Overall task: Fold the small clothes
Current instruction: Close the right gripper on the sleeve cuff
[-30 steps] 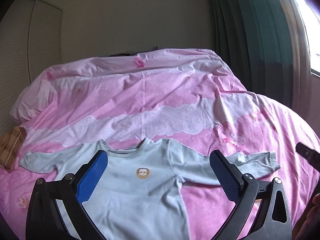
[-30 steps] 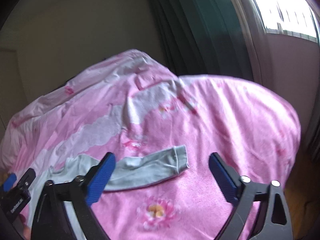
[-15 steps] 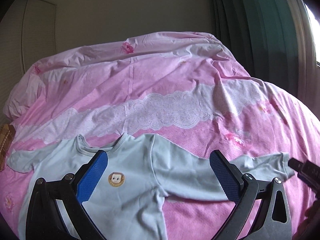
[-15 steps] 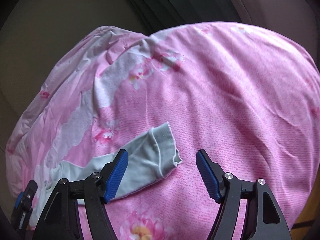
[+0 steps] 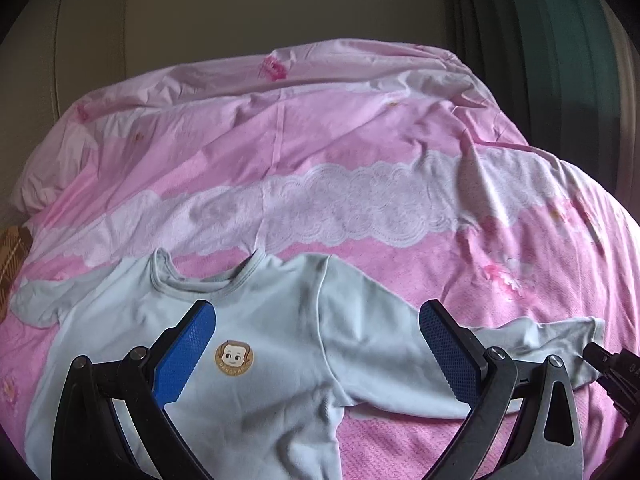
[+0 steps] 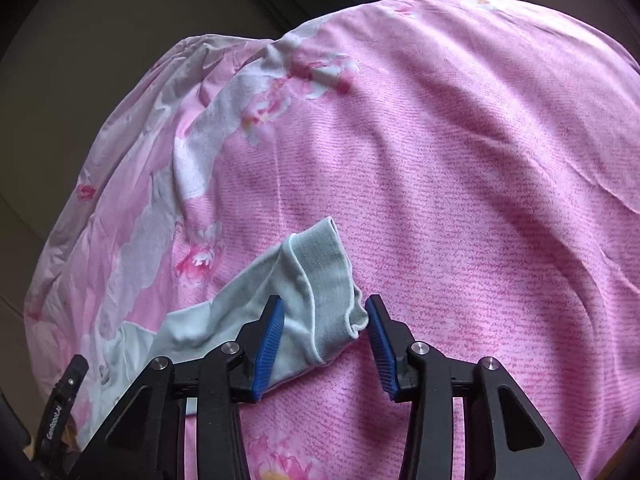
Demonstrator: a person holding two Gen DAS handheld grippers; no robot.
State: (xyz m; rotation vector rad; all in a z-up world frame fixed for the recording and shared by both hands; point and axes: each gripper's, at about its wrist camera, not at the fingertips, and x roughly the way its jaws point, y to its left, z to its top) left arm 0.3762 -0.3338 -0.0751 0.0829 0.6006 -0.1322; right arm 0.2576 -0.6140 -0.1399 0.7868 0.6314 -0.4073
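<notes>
A small light-blue long-sleeved shirt [image 5: 272, 332] with a round face badge [image 5: 233, 357] lies face up on the pink bed, sleeves spread. My left gripper [image 5: 316, 332] is open above its chest and right armpit, holding nothing. My right gripper [image 6: 324, 320] is partly closed around the cuff of the right sleeve [image 6: 320, 280]; the jaws stand on either side of the cuff with a gap left. The right gripper also shows at the edge of the left wrist view [image 5: 612, 372].
A pink floral duvet [image 5: 340, 168] with a white lace band covers the whole bed. A brown woven object [image 5: 10, 256] lies at the left edge. Dark green curtains [image 5: 540, 40] hang at the back right.
My right gripper has dropped to the sleeve cuff and its jaws have narrowed around it. My left gripper has shifted right and lower over the shirt, still open.
</notes>
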